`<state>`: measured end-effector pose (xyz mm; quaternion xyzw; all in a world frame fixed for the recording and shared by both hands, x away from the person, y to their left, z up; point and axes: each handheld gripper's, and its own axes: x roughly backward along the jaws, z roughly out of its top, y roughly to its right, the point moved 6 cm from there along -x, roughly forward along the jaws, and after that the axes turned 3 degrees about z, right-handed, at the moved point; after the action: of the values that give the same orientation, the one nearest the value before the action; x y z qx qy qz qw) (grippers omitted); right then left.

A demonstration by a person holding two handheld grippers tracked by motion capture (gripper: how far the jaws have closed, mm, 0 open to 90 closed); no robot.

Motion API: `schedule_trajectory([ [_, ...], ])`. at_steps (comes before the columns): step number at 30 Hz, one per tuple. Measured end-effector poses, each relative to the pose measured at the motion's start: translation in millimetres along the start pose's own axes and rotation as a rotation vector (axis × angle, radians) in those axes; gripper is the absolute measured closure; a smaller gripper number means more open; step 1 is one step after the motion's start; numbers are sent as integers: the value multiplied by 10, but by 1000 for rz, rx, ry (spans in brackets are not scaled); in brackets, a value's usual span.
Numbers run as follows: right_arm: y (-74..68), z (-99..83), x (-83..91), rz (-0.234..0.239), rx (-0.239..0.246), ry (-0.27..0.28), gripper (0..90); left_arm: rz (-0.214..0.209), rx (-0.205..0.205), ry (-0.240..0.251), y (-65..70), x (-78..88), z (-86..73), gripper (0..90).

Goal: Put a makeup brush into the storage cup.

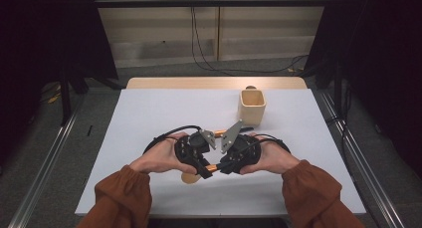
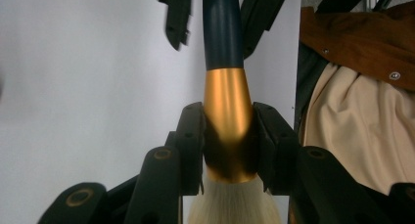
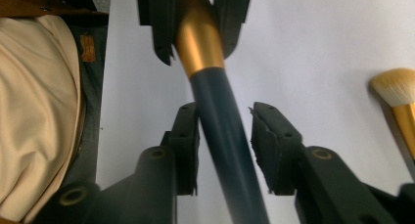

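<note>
Makeup brush (image 2: 226,87): dark blue handle, gold ferrule, pale bristles. Pinched at ferrule by left gripper (image 2: 228,136); right gripper (image 3: 225,141) spread around handle.

Makeup brush (image 2: 224,87): dark handle, gold ferrule (pale bristles), held level above table.

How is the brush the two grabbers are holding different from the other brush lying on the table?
The held brush has a dark blue handle and is clamped at its gold collar by the left gripper; the second brush lies on the white table, untouched. The held brush shows its handle, the second brush mostly its tan bristles. Both have a gold collar and pale bristles.
</note>
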<state>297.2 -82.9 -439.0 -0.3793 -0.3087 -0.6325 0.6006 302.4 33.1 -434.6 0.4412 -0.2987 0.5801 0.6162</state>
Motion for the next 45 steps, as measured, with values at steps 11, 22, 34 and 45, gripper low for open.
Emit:
schedule_trajectory([
  [11, -47, -30, -74, 22, 59, -3, 749, -5, -23, 0, -22, -1, -21, 666],
  [22, -58, -65, -104, 56, 37, 24, 755, 18, -63, -17, -39, -51, -38, 622],
  [34, -92, -149, -129, 80, -1, 20, 755, 22, 43, 118, -46, -8, -59, 394],
  [45, -13, -285, -78, 38, -76, 36, 755, 125, 125, 214, -187, 80, -190, 83],
])
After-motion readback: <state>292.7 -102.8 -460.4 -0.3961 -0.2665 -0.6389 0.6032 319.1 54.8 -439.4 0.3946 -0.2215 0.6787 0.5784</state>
